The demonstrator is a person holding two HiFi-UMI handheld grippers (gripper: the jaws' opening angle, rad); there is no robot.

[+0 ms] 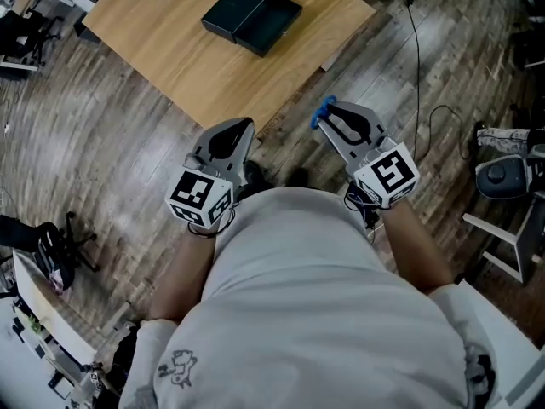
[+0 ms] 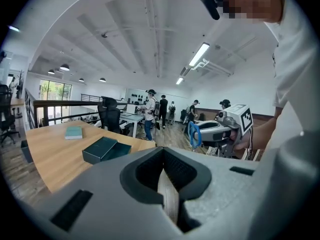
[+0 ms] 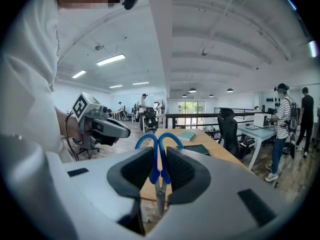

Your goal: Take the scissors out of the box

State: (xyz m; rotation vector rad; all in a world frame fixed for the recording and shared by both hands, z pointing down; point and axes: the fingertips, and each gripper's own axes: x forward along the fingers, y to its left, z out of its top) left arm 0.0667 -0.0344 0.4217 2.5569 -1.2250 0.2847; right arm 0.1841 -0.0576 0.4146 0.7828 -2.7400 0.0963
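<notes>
The right claw (image 3: 159,155) was shut on the pair of scissors with blue plastic ring handles (image 1: 323,114). It squeezed them just below the rings, so they could not slip. The rings stuck out toward 12 o'clock and the metal blades pointed back at the person, which I think was the safer way. The left claw (image 2: 164,156) was closed with nothing in it, likely because it was not needed. The open dark green box (image 1: 251,15) lay far off at 12 o'clock on the light wooden surface (image 1: 162,49), well apart from both claws. I think the scissors were already out.
</notes>
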